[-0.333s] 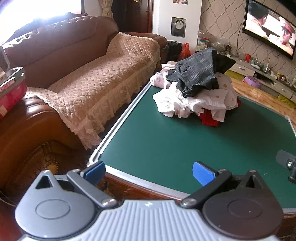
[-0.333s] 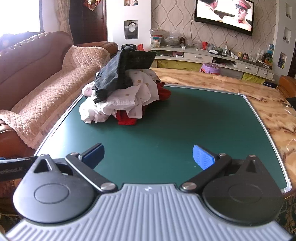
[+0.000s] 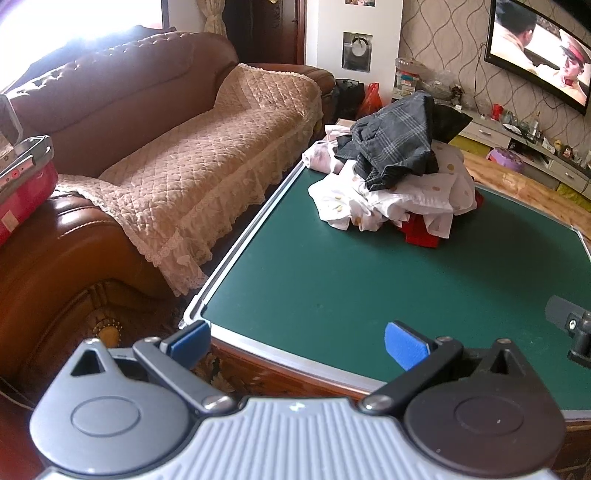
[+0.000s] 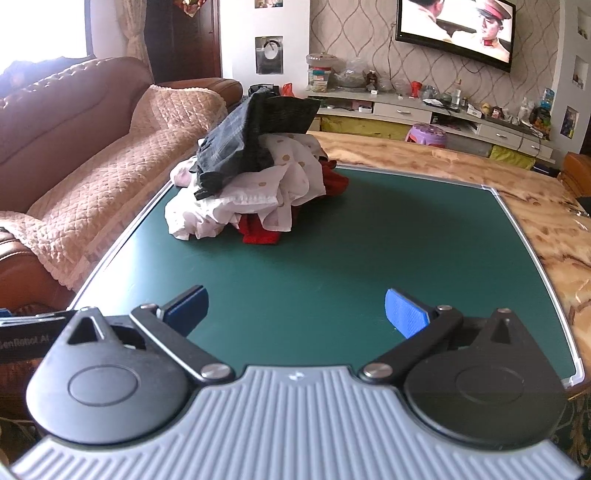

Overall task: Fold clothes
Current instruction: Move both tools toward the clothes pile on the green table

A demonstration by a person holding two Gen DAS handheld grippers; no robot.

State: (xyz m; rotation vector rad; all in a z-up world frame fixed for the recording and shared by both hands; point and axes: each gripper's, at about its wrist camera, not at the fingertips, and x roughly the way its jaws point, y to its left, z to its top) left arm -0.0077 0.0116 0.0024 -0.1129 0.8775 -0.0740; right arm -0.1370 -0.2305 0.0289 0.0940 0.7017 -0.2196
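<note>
A pile of clothes sits at the far left of the green table mat [image 3: 351,295] [image 4: 369,251]. On top lies a dark plaid garment [image 3: 395,144] [image 4: 236,144], under it a white dotted garment [image 3: 413,199] [image 4: 266,192], and a red garment [image 3: 421,236] [image 4: 258,232] at the bottom. My left gripper [image 3: 295,343] is open and empty over the mat's near left corner. My right gripper [image 4: 295,314] is open and empty over the mat's near edge. Both are well short of the pile.
A brown leather sofa [image 3: 110,96] with a beige quilted cover [image 3: 207,162] stands left of the table. Marbled wood tabletop [image 4: 546,221] borders the mat on the right. A TV [image 4: 454,26] and a cluttered cabinet [image 4: 424,110] stand at the back.
</note>
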